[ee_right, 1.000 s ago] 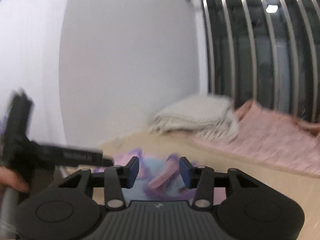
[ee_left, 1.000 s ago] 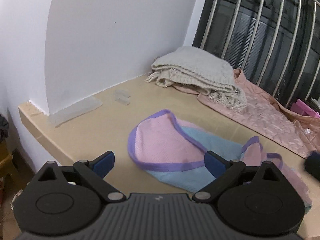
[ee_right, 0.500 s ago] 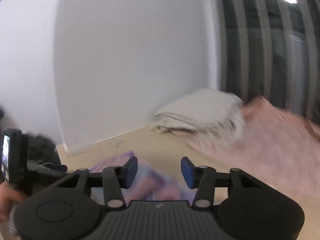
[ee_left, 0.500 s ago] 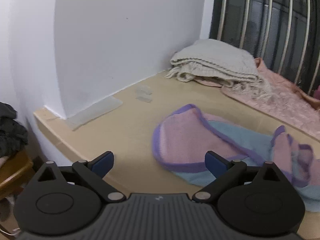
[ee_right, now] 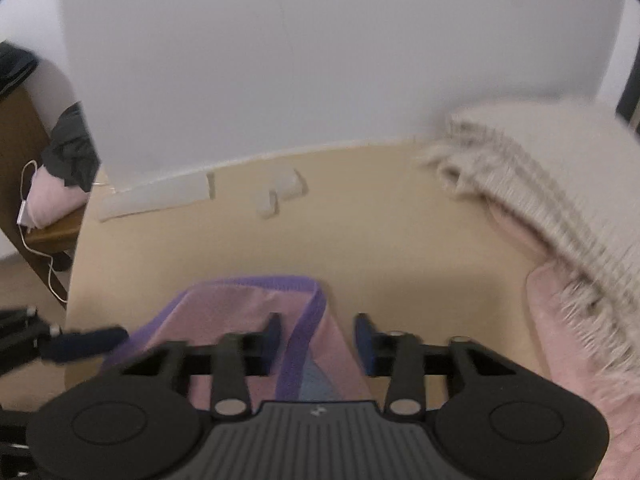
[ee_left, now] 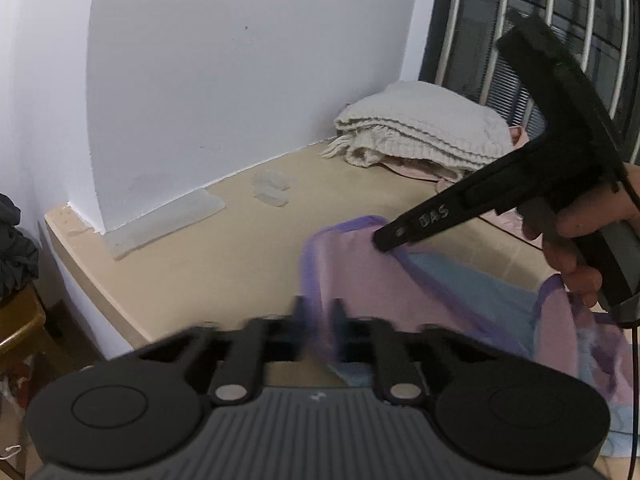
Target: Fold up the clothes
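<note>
A pink and light-blue garment [ee_left: 384, 288] with purple trim lies flat on the beige surface [ee_left: 208, 264]. My left gripper [ee_left: 318, 316] is blurred, and its fingers are pinched on the purple hem at the garment's near left edge. My right gripper [ee_right: 318, 340] is open, with its fingers on either side of the purple hem [ee_right: 304, 320] at the garment's far corner. In the left wrist view the right gripper [ee_left: 380, 242] comes in from the right, tips down on that corner, held by a hand [ee_left: 576, 240].
A folded cream knit blanket [ee_left: 420, 132] lies on a pink quilted cloth [ee_right: 560, 320] at the back right, below a barred window [ee_left: 560, 32]. Clear plastic pieces [ee_left: 272, 192] sit by the white wall. A wooden chair with dark clothes [ee_right: 68, 148] stands beyond the left edge.
My left gripper has gone from wide open to pinched on the near hem. The right gripper has come down onto the garment's far corner, still the same width.
</note>
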The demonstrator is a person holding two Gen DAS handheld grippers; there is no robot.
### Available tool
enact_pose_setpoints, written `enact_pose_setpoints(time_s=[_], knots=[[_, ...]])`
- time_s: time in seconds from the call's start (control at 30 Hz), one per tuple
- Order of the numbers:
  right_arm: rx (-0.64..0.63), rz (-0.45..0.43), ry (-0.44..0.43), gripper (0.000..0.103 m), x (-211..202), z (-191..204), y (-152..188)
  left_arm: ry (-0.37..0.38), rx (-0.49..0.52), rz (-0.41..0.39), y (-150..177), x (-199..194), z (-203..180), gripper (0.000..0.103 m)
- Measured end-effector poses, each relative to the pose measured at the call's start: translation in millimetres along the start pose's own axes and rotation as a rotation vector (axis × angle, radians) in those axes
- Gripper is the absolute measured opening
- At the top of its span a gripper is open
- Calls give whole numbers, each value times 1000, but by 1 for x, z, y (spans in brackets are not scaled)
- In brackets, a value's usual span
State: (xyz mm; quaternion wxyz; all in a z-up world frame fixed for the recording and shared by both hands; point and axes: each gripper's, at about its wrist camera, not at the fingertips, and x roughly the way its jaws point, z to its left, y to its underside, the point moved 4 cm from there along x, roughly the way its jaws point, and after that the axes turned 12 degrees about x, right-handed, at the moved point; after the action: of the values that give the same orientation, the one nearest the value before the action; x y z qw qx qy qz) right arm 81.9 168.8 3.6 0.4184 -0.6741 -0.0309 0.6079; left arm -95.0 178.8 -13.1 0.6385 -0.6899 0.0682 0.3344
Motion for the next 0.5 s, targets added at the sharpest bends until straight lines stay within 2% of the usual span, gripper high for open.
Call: enact_pose_setpoints(time_s=[0.03, 0.13, 0.2, 0.23, 0.33, 0.5], knots=[[9, -15, 5, 8, 1, 0, -2, 1, -4, 0, 0, 1, 1, 4], [56, -73, 74, 9, 0, -11, -14, 6, -15, 1, -2, 2, 4, 4], [85, -84, 97, 20, -4, -18, -16, 9, -22, 1, -2, 3, 6, 4], [89, -86, 92, 30, -8, -21, -15, 10, -26, 1, -3, 4, 7, 5], [53, -71, 6, 41, -15, -19, -10, 14, -34, 2, -4, 6, 10, 6], [51, -23, 24, 38, -6, -21, -2, 19, -48, -1, -4, 8, 13, 6]])
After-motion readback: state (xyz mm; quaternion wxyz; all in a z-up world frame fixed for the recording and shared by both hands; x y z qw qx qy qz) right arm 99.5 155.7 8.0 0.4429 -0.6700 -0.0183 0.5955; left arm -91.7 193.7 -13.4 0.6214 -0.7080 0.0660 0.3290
